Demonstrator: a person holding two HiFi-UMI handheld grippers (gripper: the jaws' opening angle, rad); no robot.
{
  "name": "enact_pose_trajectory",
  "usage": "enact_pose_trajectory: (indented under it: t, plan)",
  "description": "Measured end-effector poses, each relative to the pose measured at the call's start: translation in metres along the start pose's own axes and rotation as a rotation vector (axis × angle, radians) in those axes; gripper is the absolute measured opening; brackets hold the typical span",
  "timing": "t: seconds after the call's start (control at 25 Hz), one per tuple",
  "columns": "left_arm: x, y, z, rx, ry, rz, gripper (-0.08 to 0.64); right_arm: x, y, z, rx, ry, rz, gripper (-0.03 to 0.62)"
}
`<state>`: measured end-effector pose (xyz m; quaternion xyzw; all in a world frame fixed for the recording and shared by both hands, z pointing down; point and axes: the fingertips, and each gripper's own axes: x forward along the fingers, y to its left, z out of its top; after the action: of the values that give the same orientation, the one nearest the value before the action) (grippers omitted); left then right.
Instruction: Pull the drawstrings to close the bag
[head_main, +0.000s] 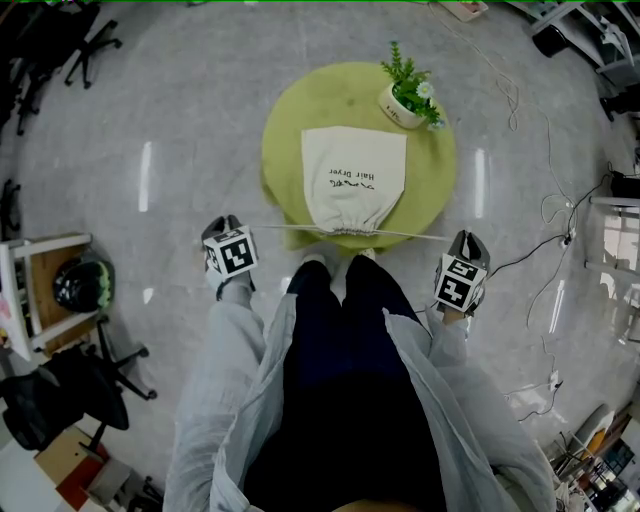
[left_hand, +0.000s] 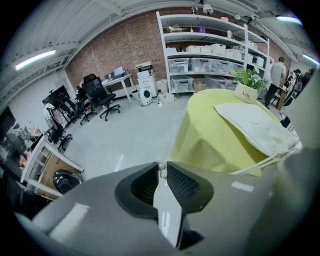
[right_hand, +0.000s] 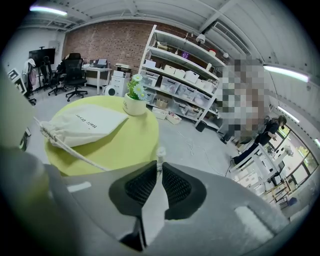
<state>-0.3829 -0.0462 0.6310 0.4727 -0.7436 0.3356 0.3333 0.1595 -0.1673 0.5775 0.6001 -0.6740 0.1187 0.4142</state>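
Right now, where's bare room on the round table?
Bare patches: table left of the bag out to its rim; the far side, left of the plant; a strip right of the bag, nearer than the plant. Crowded: around the plant, and the near edge where taut drawstrings cross.

The hand-held gripper (left_hand: 161, 171) pinches a drawstring knot (left_hand: 160, 166) between its jaws. The cream bag (left_hand: 255, 127) lies at right on the yellow-green tabletop (left_hand: 207, 137).

1. Head view: from above the person, facing steeply down onto the round bench (head_main: 285, 130) and the floor.
2. Left gripper view: low, near the bench's left side, facing across the room.
3. Right gripper view: low, near its right side; all three views share the bench and the bag (head_main: 352, 175).
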Motion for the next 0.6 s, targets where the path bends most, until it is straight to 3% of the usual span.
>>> enact_pose_trajectory:
  t: [0.44,0.6]
  plan:
    - [0.004,-0.003,0.007,0.011,-0.011,-0.008,0.072,0.003,0.0,-0.003,-0.02,0.017,-0.008,0.038]
    - [0.0,-0.012,0.016,0.063,-0.02,-0.015,0.064,0.004,0.006,0.003,-0.055,0.003,-0.008,0.037]
